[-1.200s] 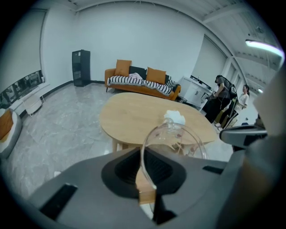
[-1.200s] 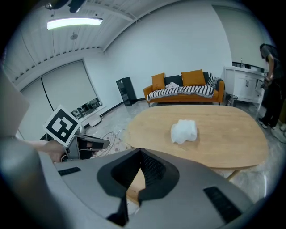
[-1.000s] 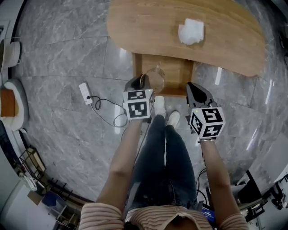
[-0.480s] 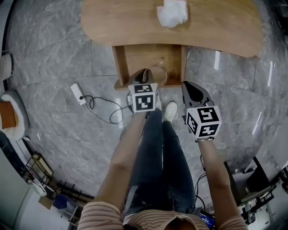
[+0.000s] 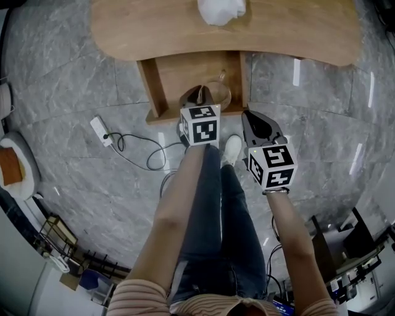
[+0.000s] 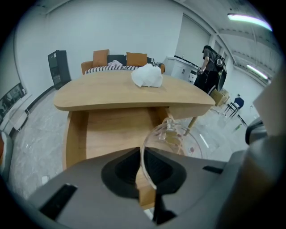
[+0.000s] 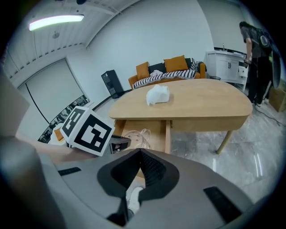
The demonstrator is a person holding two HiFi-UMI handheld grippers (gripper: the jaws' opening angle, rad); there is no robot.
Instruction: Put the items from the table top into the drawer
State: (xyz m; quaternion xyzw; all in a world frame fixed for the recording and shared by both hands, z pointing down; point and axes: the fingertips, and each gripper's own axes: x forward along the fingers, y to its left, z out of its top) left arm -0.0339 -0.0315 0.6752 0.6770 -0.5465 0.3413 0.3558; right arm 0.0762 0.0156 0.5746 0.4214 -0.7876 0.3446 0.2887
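Below the front edge of the table (image 5: pixel 154 31), the drawer (image 5: pixel 173 74) stands pulled out. My left gripper (image 5: pixel 197 97) holds a clear glass cup (image 5: pixel 218 92) over the drawer's right part. From the head view I get only the cup's faint outline past the marker cube (image 5: pixel 200 124), and I cannot tell whether its base touches the drawer floor.

The left gripper view settles the grip. My jaws are pinched on the cup's rim, with the thin glass wall running between the pads and the rest of the cup ahead of them, over the drawer.

My right gripper (image 5: pixel 249 117) hangs just right of the drawer's front corner, apart from the cup. Its own view shows the jaws pressed together with nothing in them, and a white shoe (image 7: pixel 132 197) on the floor beneath. That view also shows the cup from the side, inside the drawer's outline, beyond the left gripper's cube.

A crumpled white bundle (image 5: pixel 221 9) lies on the table top, well apart from both grippers.

Only the head view shows the power strip (image 5: pixel 99 131) and its cable (image 5: pixel 143 153) on the stone floor, left of the drawer. Only the gripper views show the sofa (image 7: pixel 167 71) with orange cushions behind the table. They also show a person (image 7: pixel 255 62) standing at the far right of the room.
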